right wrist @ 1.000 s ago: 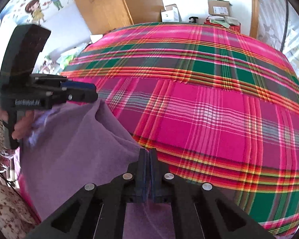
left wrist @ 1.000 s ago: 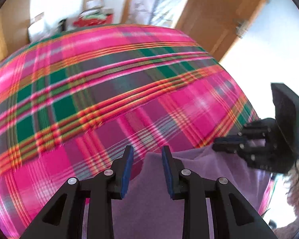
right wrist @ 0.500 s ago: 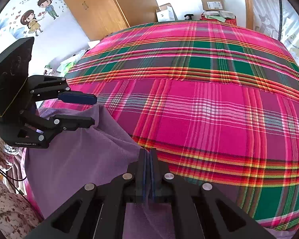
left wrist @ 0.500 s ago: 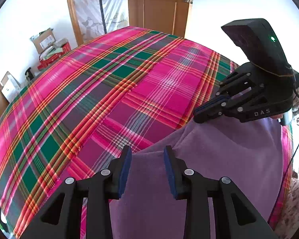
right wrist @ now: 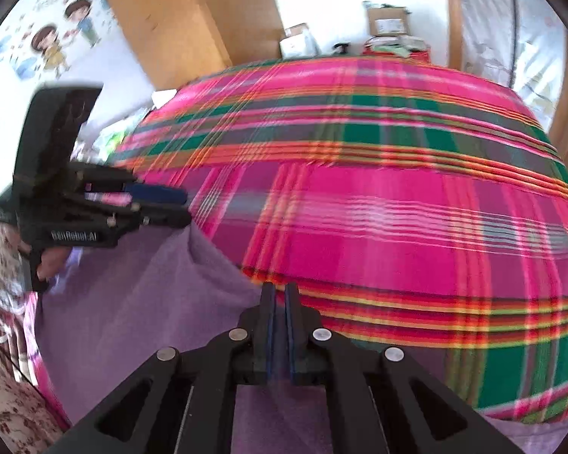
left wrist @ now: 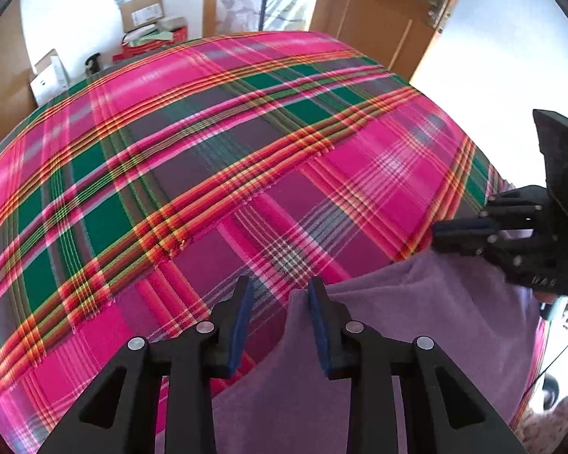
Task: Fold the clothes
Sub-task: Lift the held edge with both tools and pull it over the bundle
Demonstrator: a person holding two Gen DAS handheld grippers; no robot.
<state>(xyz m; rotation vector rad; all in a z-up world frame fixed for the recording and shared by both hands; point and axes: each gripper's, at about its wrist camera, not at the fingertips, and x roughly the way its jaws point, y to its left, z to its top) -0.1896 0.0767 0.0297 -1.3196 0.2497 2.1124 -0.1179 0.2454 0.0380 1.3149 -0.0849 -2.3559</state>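
A bed (left wrist: 193,174) under a pink, green and orange plaid cover fills the scene. A purple garment (left wrist: 416,325) lies on its near edge. The right tool (right wrist: 280,299) is clamped on the garment's far edge; the left tool (left wrist: 280,295) stands partly open, its pads straddling a corner of the garment, having just narrowed slightly.

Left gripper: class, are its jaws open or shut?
Open. In its own wrist view the left gripper shows a clear gap between its blue pads, with the purple cloth's edge beside the right pad, not pinched.

Black hand-held gripper (left wrist: 280,317) with blue pads (left wrist: 240,325), silver screws and a floral sleeve (right wrist: 3,412).
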